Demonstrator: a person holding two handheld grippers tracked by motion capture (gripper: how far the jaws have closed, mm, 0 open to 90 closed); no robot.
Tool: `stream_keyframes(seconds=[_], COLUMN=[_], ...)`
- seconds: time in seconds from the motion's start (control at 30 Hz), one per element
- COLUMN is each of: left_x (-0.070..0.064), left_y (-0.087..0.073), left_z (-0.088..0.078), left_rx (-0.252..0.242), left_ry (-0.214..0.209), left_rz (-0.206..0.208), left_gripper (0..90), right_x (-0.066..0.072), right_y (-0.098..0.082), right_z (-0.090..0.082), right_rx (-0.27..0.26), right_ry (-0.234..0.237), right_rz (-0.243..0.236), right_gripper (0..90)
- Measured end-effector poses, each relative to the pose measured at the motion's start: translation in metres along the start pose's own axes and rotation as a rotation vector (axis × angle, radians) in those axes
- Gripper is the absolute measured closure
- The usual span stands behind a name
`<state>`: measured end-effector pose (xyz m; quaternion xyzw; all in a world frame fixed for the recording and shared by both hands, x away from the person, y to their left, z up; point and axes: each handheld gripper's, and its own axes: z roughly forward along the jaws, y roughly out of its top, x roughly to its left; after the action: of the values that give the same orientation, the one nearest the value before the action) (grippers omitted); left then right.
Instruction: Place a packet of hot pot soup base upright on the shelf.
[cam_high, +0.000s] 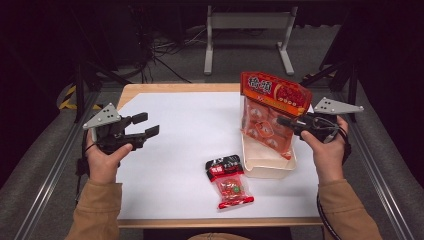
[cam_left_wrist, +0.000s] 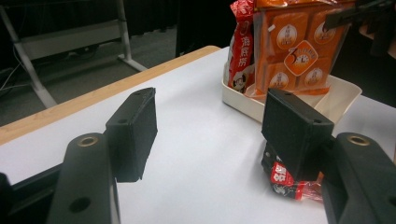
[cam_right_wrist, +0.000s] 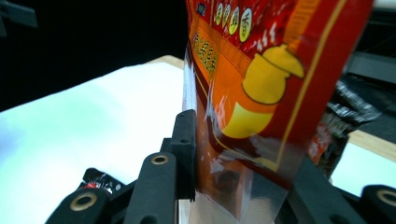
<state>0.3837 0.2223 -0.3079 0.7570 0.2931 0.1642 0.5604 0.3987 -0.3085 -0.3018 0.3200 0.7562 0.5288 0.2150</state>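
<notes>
A large orange snack bag (cam_high: 272, 112) stands upright with its lower end inside a cream tray (cam_high: 267, 167) at the table's right. My right gripper (cam_high: 282, 121) is shut on the bag's side; in the right gripper view the jaws (cam_right_wrist: 247, 182) pinch its clear lower film (cam_right_wrist: 261, 70). In the left gripper view the bag (cam_left_wrist: 299, 46) rises out of the tray (cam_left_wrist: 243, 100). A small red snack pack (cam_high: 229, 182) lies flat on the white sheet in front of the tray. My left gripper (cam_high: 149, 125) hovers at the table's left, open and holding nothing (cam_left_wrist: 210, 126).
A second red packet (cam_left_wrist: 242, 51) stands in the tray beside the orange bag. The small red pack (cam_left_wrist: 287, 182) lies just behind the left gripper's right jaw. A white sheet (cam_high: 190, 130) covers the wooden table, and metal rails run along both sides.
</notes>
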Motion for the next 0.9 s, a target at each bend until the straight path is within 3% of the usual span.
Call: stream_keyframes(seconds=[0.47, 0.67, 0.9], left_x=[-0.001, -0.001, 0.0], left_y=[-0.001, -0.002, -0.003], left_z=[0.003, 0.006, 0.008], left_rx=[0.013, 0.018, 0.026], left_ry=[-0.005, -0.007, -0.013], left_rz=[-0.001, 0.001, 0.002], left_gripper=[36.2, 36.1, 35.8], right_x=[-0.005, -0.001, 0.0], right_y=[-0.021, -0.033, -0.037], right_z=[0.007, 0.018, 0.02], right_rx=[0.02, 0.085, 0.073], right_ry=[0.006, -0.007, -0.013], right_rz=[0.029, 0.013, 0.01], right_gripper=[70.0, 70.0, 69.9])
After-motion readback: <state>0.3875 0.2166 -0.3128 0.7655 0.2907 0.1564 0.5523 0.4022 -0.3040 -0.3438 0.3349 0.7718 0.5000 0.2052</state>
